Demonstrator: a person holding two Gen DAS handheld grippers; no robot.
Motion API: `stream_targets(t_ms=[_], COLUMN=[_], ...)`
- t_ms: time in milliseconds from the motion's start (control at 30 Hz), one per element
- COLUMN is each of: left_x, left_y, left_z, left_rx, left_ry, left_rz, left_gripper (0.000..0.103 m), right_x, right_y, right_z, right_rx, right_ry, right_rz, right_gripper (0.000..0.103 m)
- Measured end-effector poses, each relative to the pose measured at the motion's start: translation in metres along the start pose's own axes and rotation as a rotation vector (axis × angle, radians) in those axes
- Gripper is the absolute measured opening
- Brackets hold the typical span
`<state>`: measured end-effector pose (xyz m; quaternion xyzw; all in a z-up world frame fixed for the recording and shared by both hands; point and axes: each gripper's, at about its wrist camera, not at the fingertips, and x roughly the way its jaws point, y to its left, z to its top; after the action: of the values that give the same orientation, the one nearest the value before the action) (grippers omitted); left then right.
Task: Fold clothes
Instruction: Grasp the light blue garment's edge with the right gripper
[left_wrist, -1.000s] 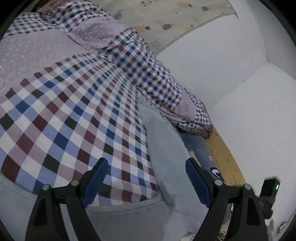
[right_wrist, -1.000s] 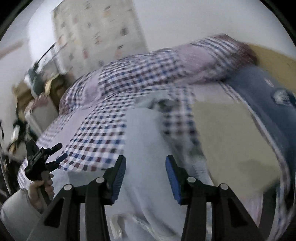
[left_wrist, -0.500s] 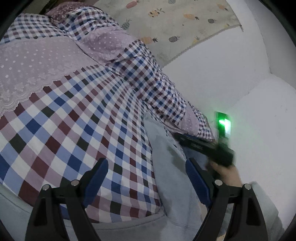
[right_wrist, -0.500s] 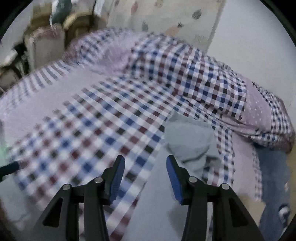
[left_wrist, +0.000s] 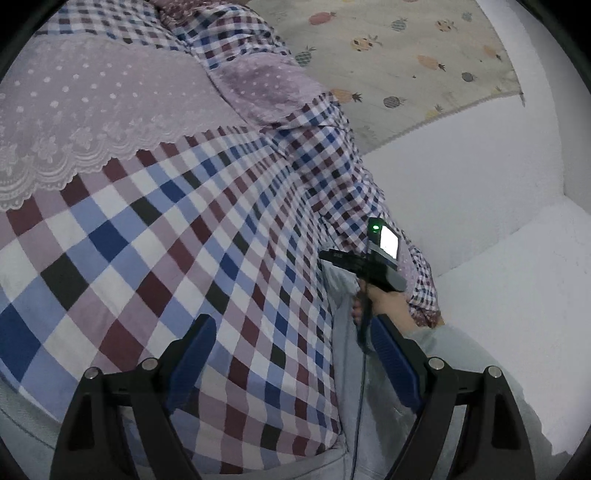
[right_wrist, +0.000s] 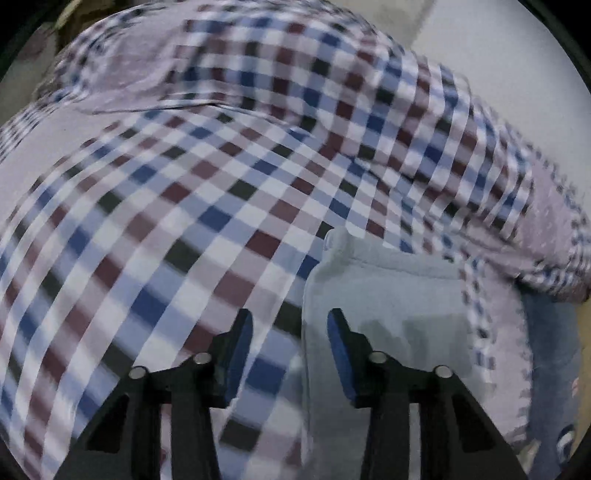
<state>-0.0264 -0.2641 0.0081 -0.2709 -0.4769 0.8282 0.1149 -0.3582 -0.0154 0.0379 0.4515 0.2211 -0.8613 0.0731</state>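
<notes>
Right gripper (right_wrist: 290, 354) jaws are closing astride the left edge of the grey garment (right_wrist: 388, 295) lying on the checked bedspread (right_wrist: 166, 221), risking pinching bedspread too; left gripper (left_wrist: 291, 365) is hanging released, grasping nothing.

A bedspread (left_wrist: 155, 236) checked in navy, maroon, lilac, white and black covers the bed, with a lilac panel (left_wrist: 92, 110) of white dots and lace trim. A pale grey garment (right_wrist: 388, 295) lies on it. Both grippers are black with blue fingers (left_wrist: 395, 358). A cream wall hanging (left_wrist: 406, 59) shows pastel pineapples. Walls are white.
</notes>
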Motion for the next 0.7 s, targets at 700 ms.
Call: stream_targets(t_ms=[700], left_x=[-0.058], left_y=[0.037], left_z=[0.030], left_rx=[-0.175], left_ry=[-0.134], left_rz=[-0.033], left_gripper=[0.088], right_x=[-0.124], right_y=[0.058], right_z=[0.106], right_rx=[-0.080], right_ry=[-0.292], right_rz=[0.200], right_gripper=[0.001])
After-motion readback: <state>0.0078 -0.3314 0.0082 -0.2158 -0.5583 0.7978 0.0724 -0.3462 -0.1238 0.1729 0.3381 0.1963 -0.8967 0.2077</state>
